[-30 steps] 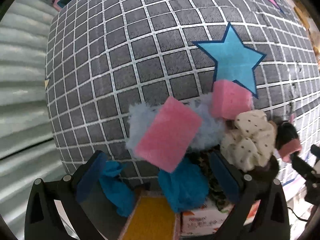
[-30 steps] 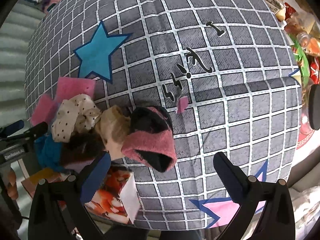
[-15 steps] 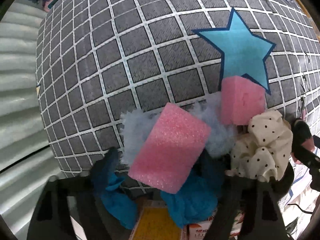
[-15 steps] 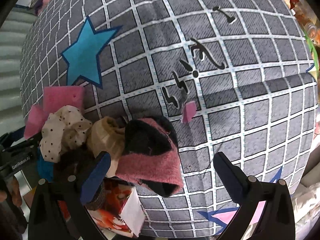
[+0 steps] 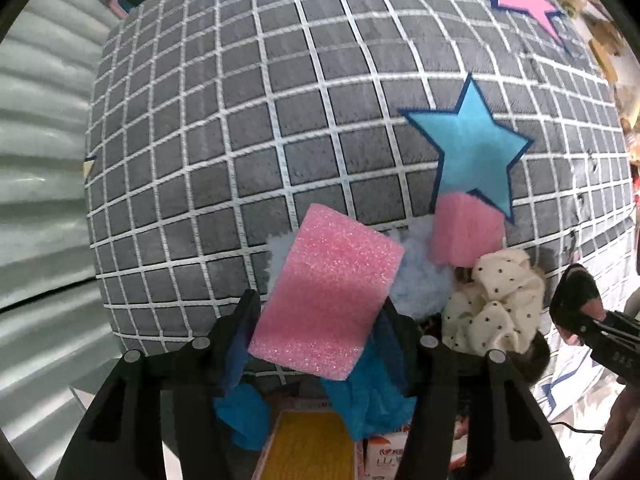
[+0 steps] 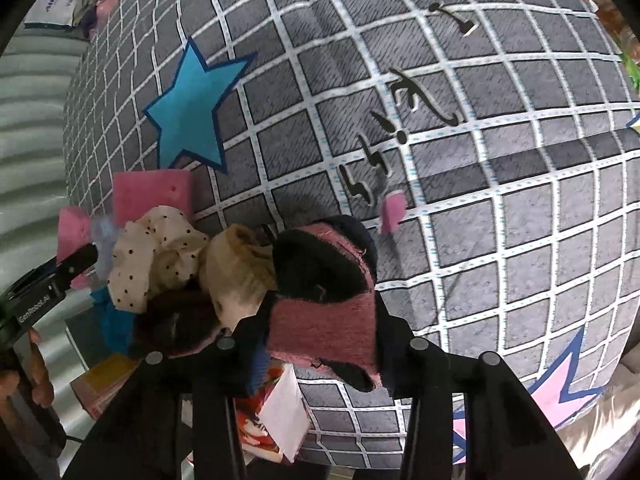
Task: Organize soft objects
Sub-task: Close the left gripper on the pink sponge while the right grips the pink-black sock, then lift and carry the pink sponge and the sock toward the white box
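A big pink sponge (image 5: 328, 296) stands tilted between the fingers of my left gripper (image 5: 316, 320), whose jaws are closing, both pads against its sides. Behind it lie a light blue fluffy piece (image 5: 420, 280), a second pink sponge (image 5: 466, 228) and a cream polka-dot scrunchie (image 5: 492, 304). In the right wrist view my right gripper (image 6: 320, 328) is closing its jaws on a pink-and-black sock (image 6: 324, 304), pads pressed into it. A beige cloth (image 6: 240, 272) and a dark brown piece (image 6: 176, 324) lie just left of the sock.
All of it rests near the edge of a grey grid mat (image 5: 240, 140) with a blue star (image 5: 472, 156). Blue cloth (image 5: 372, 404), a yellow pad (image 5: 312, 444) and a printed box (image 6: 260, 424) lie below the edge. A small pink scrap (image 6: 394, 210) lies on the mat.
Both grippers went from wide open to closed around their pieces: the left around the big pink sponge, the right, after coming down, around the pink-and-black sock.
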`<state>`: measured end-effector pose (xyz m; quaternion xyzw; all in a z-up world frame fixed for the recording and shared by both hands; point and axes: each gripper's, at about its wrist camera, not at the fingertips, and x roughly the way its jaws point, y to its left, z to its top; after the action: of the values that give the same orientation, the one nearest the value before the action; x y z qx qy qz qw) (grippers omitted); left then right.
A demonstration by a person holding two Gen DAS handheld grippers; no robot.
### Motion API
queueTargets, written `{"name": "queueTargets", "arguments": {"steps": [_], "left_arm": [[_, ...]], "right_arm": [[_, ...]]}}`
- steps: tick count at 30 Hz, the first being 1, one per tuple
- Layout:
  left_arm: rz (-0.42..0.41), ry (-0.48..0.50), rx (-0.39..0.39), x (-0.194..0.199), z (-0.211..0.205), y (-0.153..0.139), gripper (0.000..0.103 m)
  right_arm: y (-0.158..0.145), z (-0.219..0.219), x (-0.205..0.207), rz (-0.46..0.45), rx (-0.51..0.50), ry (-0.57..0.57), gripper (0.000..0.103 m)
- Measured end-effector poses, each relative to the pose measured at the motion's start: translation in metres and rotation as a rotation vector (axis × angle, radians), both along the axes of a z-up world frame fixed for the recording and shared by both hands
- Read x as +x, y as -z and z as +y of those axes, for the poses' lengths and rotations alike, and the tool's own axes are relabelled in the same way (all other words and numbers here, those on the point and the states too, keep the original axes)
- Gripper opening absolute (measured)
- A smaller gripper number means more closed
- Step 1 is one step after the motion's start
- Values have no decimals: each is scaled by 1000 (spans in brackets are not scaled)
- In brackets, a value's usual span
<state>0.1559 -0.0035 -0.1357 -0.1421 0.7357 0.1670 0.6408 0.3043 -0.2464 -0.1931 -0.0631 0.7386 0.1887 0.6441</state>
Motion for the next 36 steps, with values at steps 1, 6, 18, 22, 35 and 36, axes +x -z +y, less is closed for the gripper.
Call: {"name": "queueTargets", "arguments": {"steps": [1, 6, 18, 22, 35, 36], "left_arm": [[-11, -6, 2, 0, 1, -7, 60], [-57, -7, -4, -1, -11, -37, 60], [-124, 30, 9, -23, -82, -74, 60], [-130, 12, 44, -39, -103, -76, 60], [-190, -101, 100, -92, -127, -107, 60], [-201, -100, 102, -96, -127, -110, 60]], "right_arm": [[0, -2, 1, -3, 5, 2, 45], [0, -10, -1, 105, -63, 15, 45], [-33, -29, -36, 66, 25, -68, 45], [-48, -26, -45, 65, 45, -106, 45], [-90, -6, -91, 19, 118, -275, 45], [-84, -6, -104, 10, 127, -279, 45]]}}
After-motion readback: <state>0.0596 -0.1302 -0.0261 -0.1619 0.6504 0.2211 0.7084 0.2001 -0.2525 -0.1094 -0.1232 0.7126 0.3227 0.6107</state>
